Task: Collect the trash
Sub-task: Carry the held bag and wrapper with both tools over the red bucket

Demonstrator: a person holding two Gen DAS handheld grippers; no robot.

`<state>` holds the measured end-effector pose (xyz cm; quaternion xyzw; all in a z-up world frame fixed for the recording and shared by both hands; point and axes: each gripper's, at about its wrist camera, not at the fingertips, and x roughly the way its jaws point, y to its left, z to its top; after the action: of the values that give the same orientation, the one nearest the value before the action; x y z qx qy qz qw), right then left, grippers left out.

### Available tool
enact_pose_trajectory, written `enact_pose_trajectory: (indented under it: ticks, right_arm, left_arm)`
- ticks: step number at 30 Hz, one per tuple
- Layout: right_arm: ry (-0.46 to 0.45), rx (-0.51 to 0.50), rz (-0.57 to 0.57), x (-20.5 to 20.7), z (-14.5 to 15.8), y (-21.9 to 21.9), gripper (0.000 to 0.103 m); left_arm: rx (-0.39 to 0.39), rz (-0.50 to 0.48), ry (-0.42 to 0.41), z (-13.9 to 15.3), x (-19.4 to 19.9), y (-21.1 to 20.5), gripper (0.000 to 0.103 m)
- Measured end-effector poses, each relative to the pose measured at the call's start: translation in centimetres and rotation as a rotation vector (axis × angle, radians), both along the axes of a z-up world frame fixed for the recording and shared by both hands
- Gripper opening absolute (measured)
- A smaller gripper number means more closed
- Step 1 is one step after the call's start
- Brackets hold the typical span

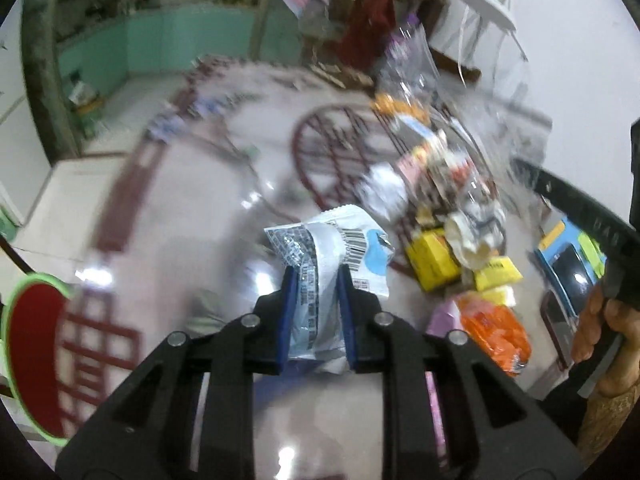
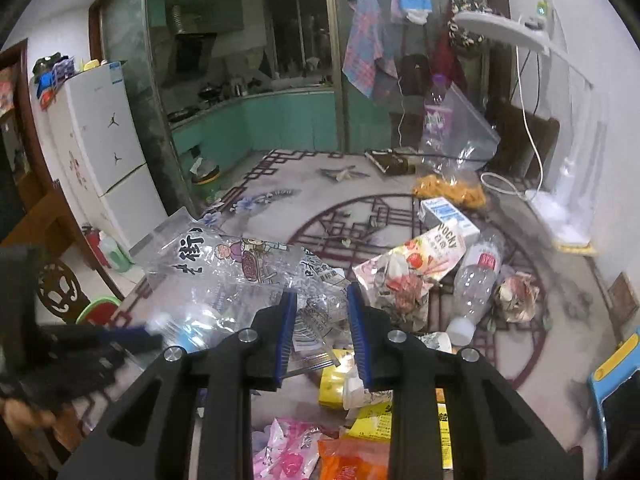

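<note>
My left gripper [image 1: 317, 276] is shut on a white and blue snack wrapper [image 1: 332, 248] with a barcode, held above the table. My right gripper [image 2: 321, 294] is shut on the edge of a clear printed plastic bag [image 2: 224, 268] that spreads to the left. Trash lies in a heap on the table: a Pocky box [image 2: 412, 264], an empty plastic bottle [image 2: 476, 280], a milk carton [image 2: 444, 212], yellow packets [image 1: 432, 256], an orange wrapper [image 1: 496, 328] and a pink wrapper [image 2: 288, 452]. The left gripper also shows blurred at the left of the right wrist view [image 2: 120, 340].
The table top [image 2: 312, 200] has a red lattice pattern. A white desk lamp [image 2: 560, 128] with a cable stands at the right. A blue-cased device [image 1: 572, 264] lies at the table's right edge. A red stool with green rim [image 1: 32, 352] is at the left.
</note>
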<state>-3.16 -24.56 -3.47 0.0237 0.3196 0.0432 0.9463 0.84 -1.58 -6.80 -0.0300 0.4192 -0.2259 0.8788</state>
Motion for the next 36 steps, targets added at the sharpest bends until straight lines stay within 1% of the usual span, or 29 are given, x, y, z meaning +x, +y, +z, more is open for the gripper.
enact_pose_trajectory:
  ticks: [5,9,16,23,29,33,36]
  right_arm:
    - [-0.027,-0.002,0.002,-0.5,0.8,1.6,0.025]
    - [-0.032,0.009,0.047,-0.8,0.8,4.4,0.025]
    - [-0.041,0.049,0.149,0.5,1.3,10.4,0.025]
    - [-0.033,0.071,0.233,2.1,1.3,16.0,0.025]
    - [-0.021,0.082,0.284,3.6,1.1,19.6,0.025]
    - [-0.024,0.090,0.318,4.2,1.3,21.7,0.025]
    - [-0.012,0.108,0.343,4.9,1.5,23.2,0.025]
  left_arm:
    - [-0.023,0.088,-0.075,2.5,0.0,4.9,0.020]
    - [-0.012,0.162,-0.106,3.2,0.2,8.9,0.021]
    - [-0.010,0.307,-0.081,2.4,0.3,15.7,0.021]
    - [-0.008,0.432,-0.032,0.9,-0.1,20.8,0.021]
    - [0.018,0.536,0.013,0.0,-0.1,23.8,0.021]
    - [0.032,0.564,0.035,-0.6,-0.1,25.0,0.021]
    - [0.077,0.592,0.035,-0.8,-0.2,25.6,0.021]
